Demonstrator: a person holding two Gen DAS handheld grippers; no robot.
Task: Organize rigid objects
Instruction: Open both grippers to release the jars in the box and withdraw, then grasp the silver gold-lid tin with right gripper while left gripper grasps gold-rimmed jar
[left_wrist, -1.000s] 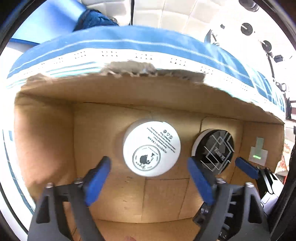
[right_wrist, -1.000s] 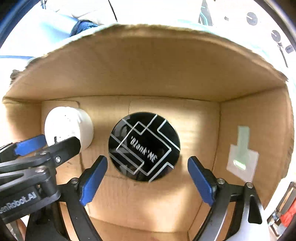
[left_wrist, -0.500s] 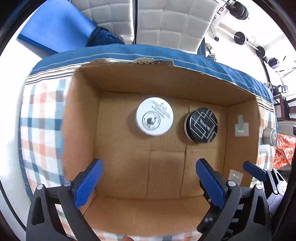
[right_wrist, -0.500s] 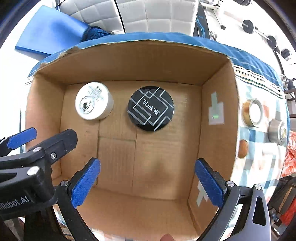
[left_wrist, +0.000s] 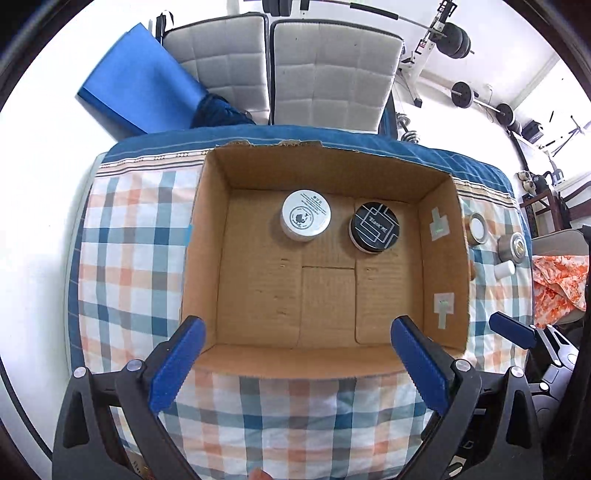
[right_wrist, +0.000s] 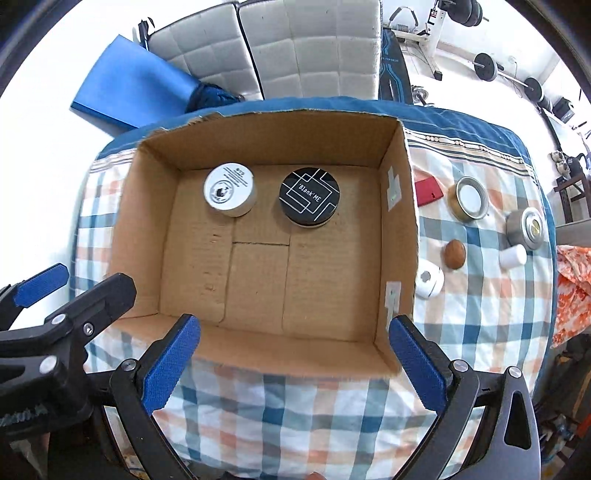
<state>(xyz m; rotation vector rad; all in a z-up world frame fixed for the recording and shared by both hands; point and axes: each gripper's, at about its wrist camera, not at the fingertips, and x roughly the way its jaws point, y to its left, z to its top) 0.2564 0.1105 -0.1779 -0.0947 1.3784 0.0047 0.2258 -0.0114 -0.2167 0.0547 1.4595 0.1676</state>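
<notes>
An open cardboard box (left_wrist: 207, 229) (right_wrist: 400, 221) stands on a checked cloth. Inside at the far wall sit a white round jar (left_wrist: 306, 215) (right_wrist: 229, 189) and a black round jar with white lines (left_wrist: 375, 227) (right_wrist: 309, 195), side by side. My left gripper (left_wrist: 295, 363) is open and empty, held above the box's near edge. My right gripper (right_wrist: 295, 363) is open and empty, also above the near edge. On the cloth right of the box lie a gold-rimmed tin (right_wrist: 469, 198), a silver tin (right_wrist: 526, 230), a brown egg-shaped object (right_wrist: 454, 253), a small white bottle (right_wrist: 512, 255), a white round piece (right_wrist: 429, 278) and a red piece (right_wrist: 427, 190).
The checked cloth (right_wrist: 480, 332) covers a table or bed. Two grey padded chair backs (left_wrist: 332, 74) and a blue mat (left_wrist: 140, 92) stand behind it. Gym weights (left_wrist: 461, 96) are at the back right. Orange patterned fabric (left_wrist: 557, 280) lies at the right edge.
Both grippers have pulled back and up out of the box, from close over the two jars to above its near edge. The jars stay where they were.
</notes>
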